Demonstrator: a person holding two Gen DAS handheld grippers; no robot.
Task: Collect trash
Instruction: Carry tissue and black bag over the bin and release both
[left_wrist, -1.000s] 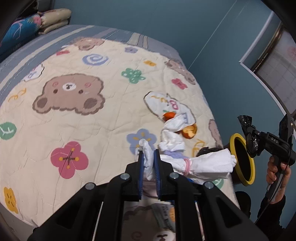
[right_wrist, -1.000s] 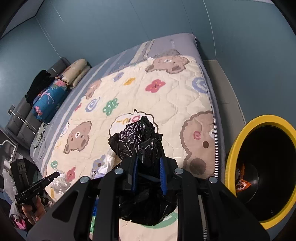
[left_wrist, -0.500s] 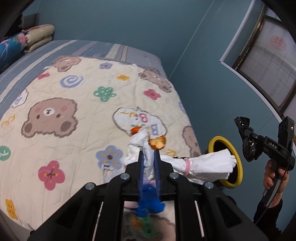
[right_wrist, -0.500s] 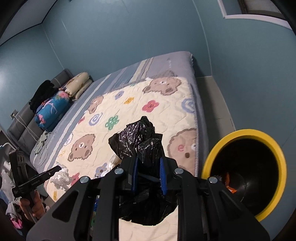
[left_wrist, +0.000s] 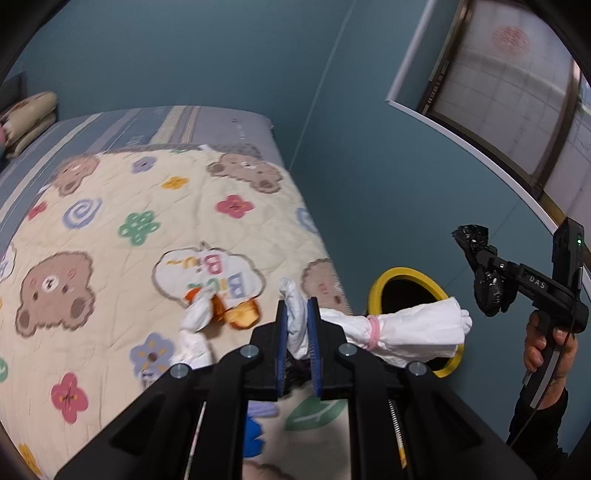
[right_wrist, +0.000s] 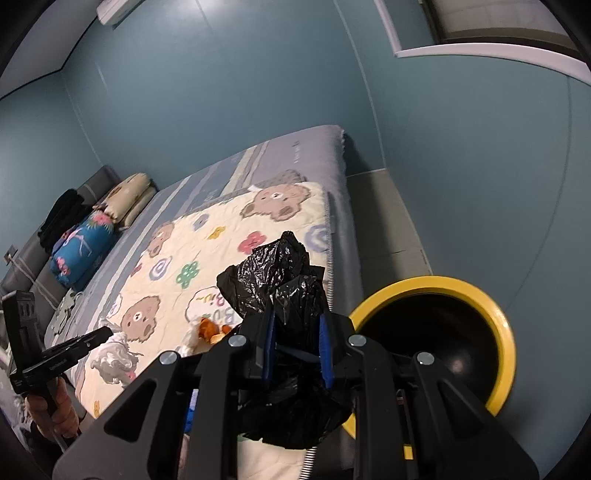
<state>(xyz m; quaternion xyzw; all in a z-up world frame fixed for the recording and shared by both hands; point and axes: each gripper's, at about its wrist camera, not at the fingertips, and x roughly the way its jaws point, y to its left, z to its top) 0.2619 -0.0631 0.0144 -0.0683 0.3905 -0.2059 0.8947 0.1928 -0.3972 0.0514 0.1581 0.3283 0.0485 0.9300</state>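
My left gripper (left_wrist: 296, 312) is shut on a white tissue bundle (left_wrist: 402, 330) tied with a pink band, held in the air above the bed's edge. My right gripper (right_wrist: 297, 315) is shut on a crumpled black plastic bag (right_wrist: 280, 273), close to the yellow-rimmed black bin (right_wrist: 495, 317) on the floor beside the bed. The bin also shows in the left wrist view (left_wrist: 402, 275), behind the tissue bundle. White tissues and orange scraps (left_wrist: 218, 314) lie on the quilt; they also show in the right wrist view (right_wrist: 207, 330).
The bed carries a cream bear-and-flower quilt (left_wrist: 110, 229). Pillows (right_wrist: 110, 210) lie at its head. Blue walls and a window (left_wrist: 517, 92) stand close by. A narrow strip of floor (right_wrist: 380, 221) runs between bed and wall.
Both grippers have risen and swung toward the bin with their loads. The bin now fills more of the right wrist view, and the tissue bundle is lifted off the quilt.
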